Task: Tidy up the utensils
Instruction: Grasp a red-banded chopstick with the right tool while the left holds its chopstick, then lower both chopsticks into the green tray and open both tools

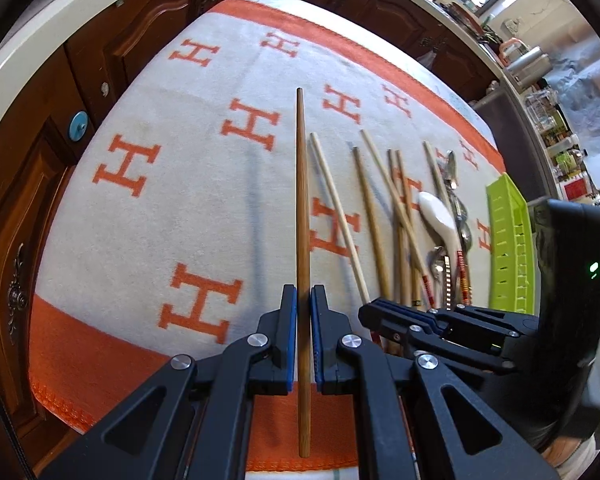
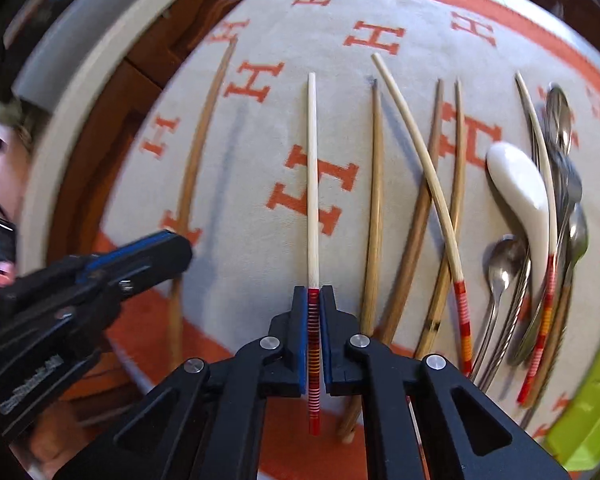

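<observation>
My left gripper (image 1: 303, 294) is shut on a brown wooden chopstick (image 1: 302, 184) that points forward above the cloth. My right gripper (image 2: 313, 294) is shut on a pale chopstick with a red-striped end (image 2: 312, 176); its fingers (image 1: 384, 308) show low right in the left wrist view. Several more chopsticks (image 2: 376, 208) lie side by side on the cloth. A white ceramic spoon (image 2: 520, 188) and several metal spoons (image 2: 500, 268) lie in a pile to the right. The left gripper (image 2: 172, 246) and its brown chopstick (image 2: 204, 128) show at left in the right wrist view.
A white cloth with orange H letters and an orange border (image 1: 160, 208) covers the table. A lime green plastic basket (image 1: 512, 248) stands at the right edge, past the spoons. Dark wooden cabinets (image 1: 32, 184) run behind the table. A cluttered counter (image 1: 532, 60) is at far right.
</observation>
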Available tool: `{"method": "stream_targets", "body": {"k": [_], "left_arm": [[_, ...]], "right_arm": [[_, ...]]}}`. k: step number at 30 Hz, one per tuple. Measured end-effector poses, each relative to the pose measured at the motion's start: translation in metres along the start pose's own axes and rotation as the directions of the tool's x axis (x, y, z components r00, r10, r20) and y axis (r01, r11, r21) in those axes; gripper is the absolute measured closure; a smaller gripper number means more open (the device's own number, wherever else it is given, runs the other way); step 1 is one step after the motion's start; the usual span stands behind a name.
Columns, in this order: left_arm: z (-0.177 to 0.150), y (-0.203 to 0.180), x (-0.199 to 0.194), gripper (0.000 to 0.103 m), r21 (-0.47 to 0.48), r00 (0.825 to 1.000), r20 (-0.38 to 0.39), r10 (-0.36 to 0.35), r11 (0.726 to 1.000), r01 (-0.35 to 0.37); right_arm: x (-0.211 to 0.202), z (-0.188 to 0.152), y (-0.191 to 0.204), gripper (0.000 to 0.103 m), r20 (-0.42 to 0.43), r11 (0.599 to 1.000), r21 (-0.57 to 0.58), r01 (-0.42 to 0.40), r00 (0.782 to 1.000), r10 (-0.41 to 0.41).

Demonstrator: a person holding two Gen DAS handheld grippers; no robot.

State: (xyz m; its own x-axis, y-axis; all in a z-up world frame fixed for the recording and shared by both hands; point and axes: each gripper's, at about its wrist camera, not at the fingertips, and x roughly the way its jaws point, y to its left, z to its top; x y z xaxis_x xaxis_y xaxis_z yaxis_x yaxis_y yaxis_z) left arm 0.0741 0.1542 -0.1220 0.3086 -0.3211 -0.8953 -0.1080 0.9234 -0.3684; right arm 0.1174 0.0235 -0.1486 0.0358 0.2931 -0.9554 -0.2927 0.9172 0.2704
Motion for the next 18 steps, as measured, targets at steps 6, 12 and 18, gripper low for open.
{"method": "stream_targets", "body": {"k": [6, 12, 18], "left_arm": [[0.002, -0.035, -0.006, 0.098, 0.066, 1.0, 0.001, -0.024, 0.998, 0.024], [0.004, -0.1, -0.004, 0.098, 0.18, 0.997, -0.023, -0.075, 0.981, 0.078], [0.007, -0.191, 0.012, 0.098, 0.314, 0.992, -0.059, -0.114, 0.941, 0.127]], "right_arm": [[-0.057, -0.02, -0.044, 0.098, 0.103, 0.986, 0.098, -0.135, 0.987, 0.125], [-0.127, -0.059, -0.112, 0.098, 0.254, 0.962, 0.217, -0.167, 0.961, 0.11], [-0.18, -0.106, -0.199, 0.098, 0.348, 0.922, 0.371, -0.116, 0.937, -0.023]]}}
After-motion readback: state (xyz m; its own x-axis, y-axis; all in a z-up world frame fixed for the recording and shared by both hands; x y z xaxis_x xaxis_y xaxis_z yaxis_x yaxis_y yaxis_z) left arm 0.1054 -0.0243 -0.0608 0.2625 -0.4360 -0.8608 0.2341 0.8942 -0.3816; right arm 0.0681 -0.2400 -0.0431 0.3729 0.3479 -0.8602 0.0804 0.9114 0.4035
